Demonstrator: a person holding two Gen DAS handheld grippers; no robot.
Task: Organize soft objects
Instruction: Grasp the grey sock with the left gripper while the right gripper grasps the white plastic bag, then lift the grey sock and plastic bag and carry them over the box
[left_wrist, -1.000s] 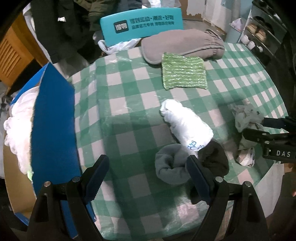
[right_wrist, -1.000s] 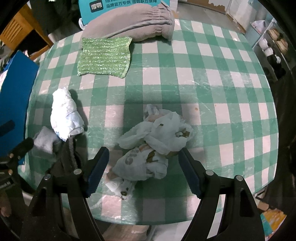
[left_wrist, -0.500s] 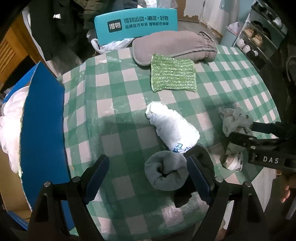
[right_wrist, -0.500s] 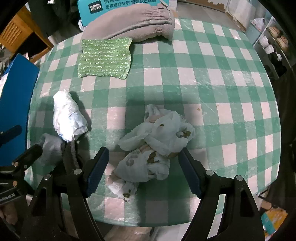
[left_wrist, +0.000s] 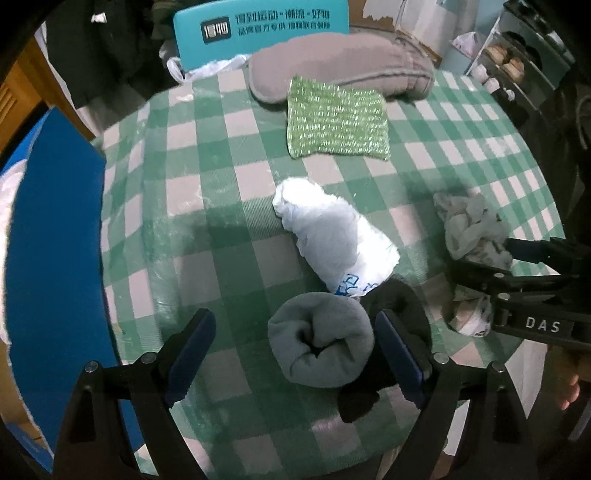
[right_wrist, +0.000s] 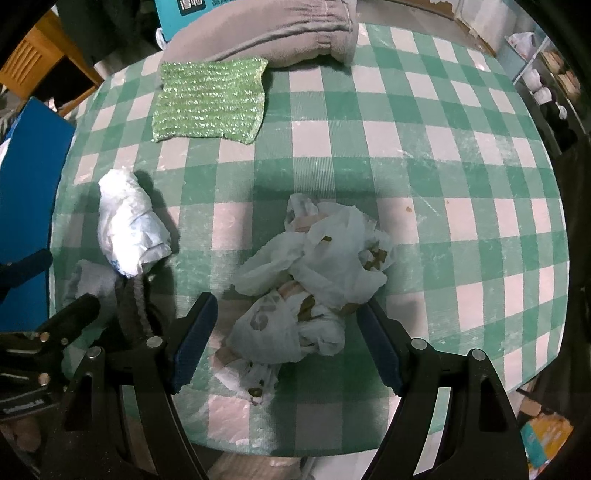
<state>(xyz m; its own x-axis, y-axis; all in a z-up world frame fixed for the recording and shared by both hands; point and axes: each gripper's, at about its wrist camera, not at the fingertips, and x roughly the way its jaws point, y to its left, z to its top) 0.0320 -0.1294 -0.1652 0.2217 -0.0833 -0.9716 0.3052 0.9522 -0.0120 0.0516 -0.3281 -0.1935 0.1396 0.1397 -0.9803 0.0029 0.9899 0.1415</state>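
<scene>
The left gripper (left_wrist: 295, 347) hangs with jaws spread wide around a rolled grey sock (left_wrist: 320, 343); the right gripper (right_wrist: 286, 341), also spread, straddles a crumpled plastic bag (right_wrist: 314, 273). Both lie on the green checked table (right_wrist: 424, 147), near its front edge.

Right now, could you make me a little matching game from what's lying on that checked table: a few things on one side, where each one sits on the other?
Things:
1. grey rolled sock
2. sparkly green cloth
3. crumpled printed bag
4. white bundle

Places:
A. between the right gripper's open jaws
B. far side, partly over the grey padded mitt
C. between the left gripper's open jaws
D. mid-table, just beyond the sock

Pairs: 1-C, 2-B, 3-A, 4-D
</scene>
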